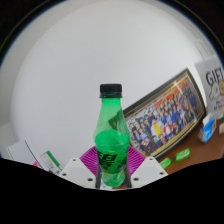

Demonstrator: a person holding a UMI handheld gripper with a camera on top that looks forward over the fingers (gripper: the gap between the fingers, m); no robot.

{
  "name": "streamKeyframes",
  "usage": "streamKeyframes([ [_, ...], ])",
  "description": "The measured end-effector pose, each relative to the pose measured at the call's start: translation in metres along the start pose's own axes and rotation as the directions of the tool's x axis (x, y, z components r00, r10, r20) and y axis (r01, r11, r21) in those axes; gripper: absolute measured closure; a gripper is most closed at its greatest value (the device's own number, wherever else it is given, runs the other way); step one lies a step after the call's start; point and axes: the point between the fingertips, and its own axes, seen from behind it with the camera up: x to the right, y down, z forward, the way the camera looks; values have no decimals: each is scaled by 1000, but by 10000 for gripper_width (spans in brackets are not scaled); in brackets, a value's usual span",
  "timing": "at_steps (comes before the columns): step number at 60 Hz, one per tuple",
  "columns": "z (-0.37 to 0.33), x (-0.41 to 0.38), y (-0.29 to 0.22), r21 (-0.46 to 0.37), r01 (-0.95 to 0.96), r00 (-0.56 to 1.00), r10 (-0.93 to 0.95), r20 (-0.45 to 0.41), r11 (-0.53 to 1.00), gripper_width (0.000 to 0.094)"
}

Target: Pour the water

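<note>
Gripper view looks along the two fingers at a green plastic bottle [112, 137] with a black cap, standing upright between the magenta pads [90, 160] of the gripper [113, 170]. The pads sit close at either side of the bottle's lower half, but whether both actually press on it cannot be told. The bottle's lower end is hidden behind the fingers, so what it stands on is not visible.

Above and to the left of the bottle there is open room — only a plain white wall [80, 70]. To the right, just beyond the bottle, a framed group photograph [165, 120] leans against the wall. Further right stands a white box [213, 85] with the letters "GIF" readable. The bottle's label carries dark markings too small to read. Small green and white items lie low at the right — unidentifiable.
</note>
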Motion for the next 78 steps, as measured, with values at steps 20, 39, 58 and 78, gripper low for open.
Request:
streamKeyframes([
  [20,-9,174,22,-145,477,840,-498,-215,867,598],
  [39,-5,237,104,-271,466,830,-522,-195,842,596],
  [58,-13,240,109,-264,451,843,-504,-190,853,278],
  [78,-93,198,105,-385,448,796,-556,-238,807,82],
])
